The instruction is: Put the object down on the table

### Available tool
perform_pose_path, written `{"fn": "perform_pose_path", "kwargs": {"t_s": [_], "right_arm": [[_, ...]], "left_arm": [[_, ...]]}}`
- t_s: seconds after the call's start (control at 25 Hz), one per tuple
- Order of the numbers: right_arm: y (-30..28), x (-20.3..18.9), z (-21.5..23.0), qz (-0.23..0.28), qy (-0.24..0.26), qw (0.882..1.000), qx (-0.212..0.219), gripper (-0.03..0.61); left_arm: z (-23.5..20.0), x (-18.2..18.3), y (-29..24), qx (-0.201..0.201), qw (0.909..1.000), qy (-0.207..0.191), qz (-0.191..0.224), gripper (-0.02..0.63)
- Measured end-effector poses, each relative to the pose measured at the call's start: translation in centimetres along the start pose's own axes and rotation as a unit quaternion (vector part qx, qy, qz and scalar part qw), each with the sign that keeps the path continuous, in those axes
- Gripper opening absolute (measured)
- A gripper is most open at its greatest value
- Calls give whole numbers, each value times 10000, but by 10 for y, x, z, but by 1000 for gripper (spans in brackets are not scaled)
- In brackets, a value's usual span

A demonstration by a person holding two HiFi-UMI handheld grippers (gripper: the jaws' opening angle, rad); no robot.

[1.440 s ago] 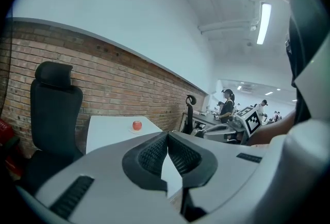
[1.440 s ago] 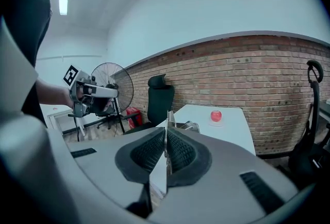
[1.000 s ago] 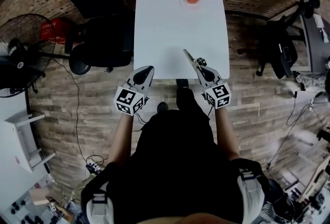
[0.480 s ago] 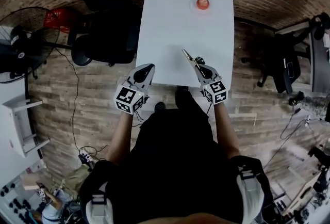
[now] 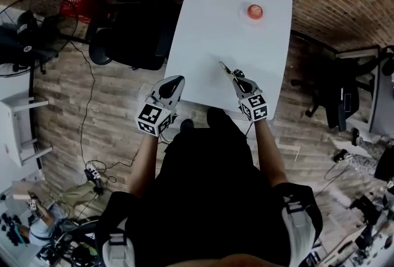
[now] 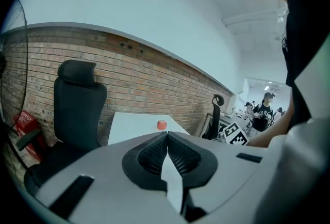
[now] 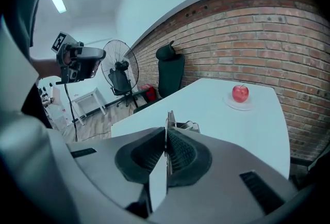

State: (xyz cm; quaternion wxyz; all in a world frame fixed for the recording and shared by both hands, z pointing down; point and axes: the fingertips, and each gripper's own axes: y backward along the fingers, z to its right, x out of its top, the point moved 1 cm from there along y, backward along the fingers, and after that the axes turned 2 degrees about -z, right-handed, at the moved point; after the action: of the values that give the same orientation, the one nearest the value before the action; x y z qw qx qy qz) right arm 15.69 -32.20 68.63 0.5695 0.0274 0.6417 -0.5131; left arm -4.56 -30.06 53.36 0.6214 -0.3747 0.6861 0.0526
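A red apple (image 5: 254, 11) sits on a small white plate at the far right of the white table (image 5: 209, 26); it also shows as the apple (image 7: 240, 93) and the apple (image 6: 162, 125) in the gripper views. My right gripper (image 5: 236, 77) hovers over the table's near edge, shut on a thin metal tool (image 5: 225, 68) whose tip points toward the table's middle. In the right gripper view the tool (image 7: 170, 117) sticks up from the closed jaws of the right gripper (image 7: 167, 138). My left gripper (image 5: 174, 82) is shut and holds nothing, just off the table's near left corner; in its own view the left gripper (image 6: 167, 140) shows pads pressed together.
A black office chair (image 5: 132, 7) stands left of the table, with a floor fan (image 5: 37, 26) and a red box (image 5: 86, 4) beyond it. Another chair (image 5: 335, 99) is at the right. Cables lie on the wooden floor. A person (image 6: 265, 109) stands far off.
The head view has swung, so the table and apple now sit further right and tilted. Both grippers keep much the same pose, the right still shut on the tool.
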Motion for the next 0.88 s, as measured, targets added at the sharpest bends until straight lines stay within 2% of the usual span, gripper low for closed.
{"fn": "perform_pose_path", "kwargs": {"t_s": [0.52,0.88], "right_arm": [[-45,-20,12,-572,276,9965,541,5],[-59,-30,21,-774,302,9939,724,5]], "left_arm": [[-7,-2,10,552,9983,177,36,20],[-2,-9,14,780,9966,277,-48,20]]}}
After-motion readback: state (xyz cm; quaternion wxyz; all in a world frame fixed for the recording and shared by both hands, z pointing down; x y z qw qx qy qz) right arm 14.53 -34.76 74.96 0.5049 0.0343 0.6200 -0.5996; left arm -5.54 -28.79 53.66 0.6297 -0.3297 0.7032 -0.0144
